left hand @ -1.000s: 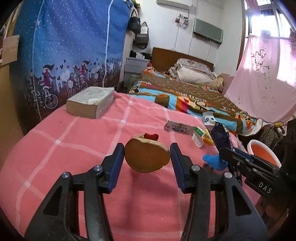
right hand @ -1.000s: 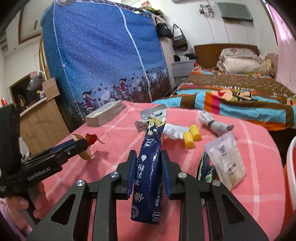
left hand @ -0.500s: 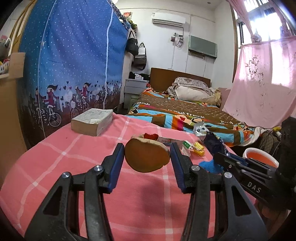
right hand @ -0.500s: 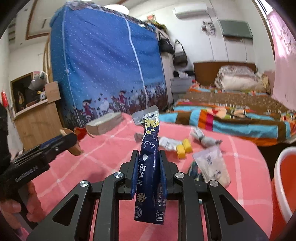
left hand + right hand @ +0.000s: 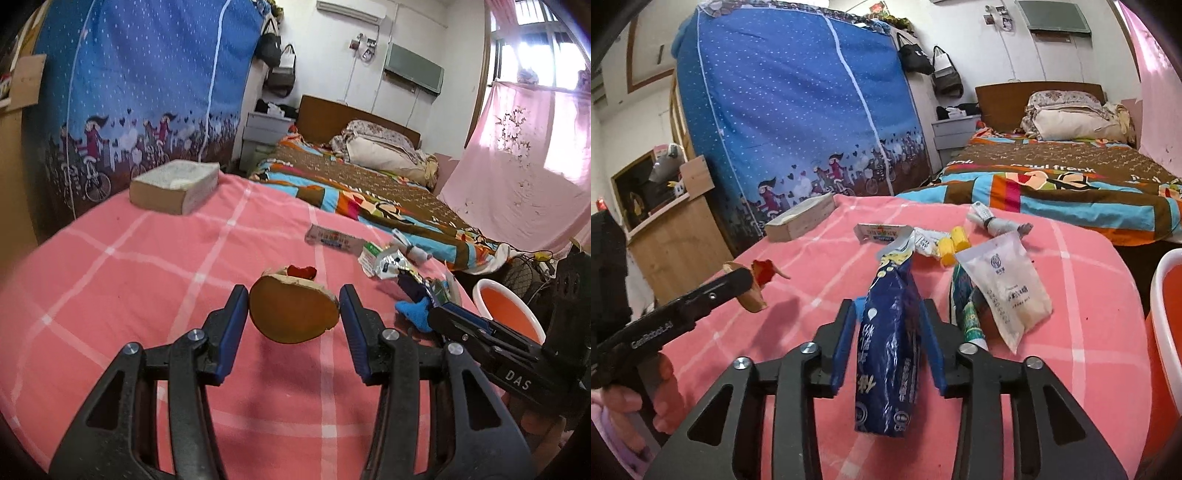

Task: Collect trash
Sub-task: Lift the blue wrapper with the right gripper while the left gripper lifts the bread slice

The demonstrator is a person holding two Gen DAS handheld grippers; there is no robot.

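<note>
The left gripper (image 5: 293,319) clamps a round brown scrap (image 5: 293,317) above the pink cloth (image 5: 155,280), while the right gripper (image 5: 888,332) is opening around a blue wrapper (image 5: 890,343) (pads look barely clear of it). Neither piece has reached the orange bin (image 5: 1165,332), and at least 5 bits of litter, including a white pouch (image 5: 1004,288), lie uncollected.
</note>
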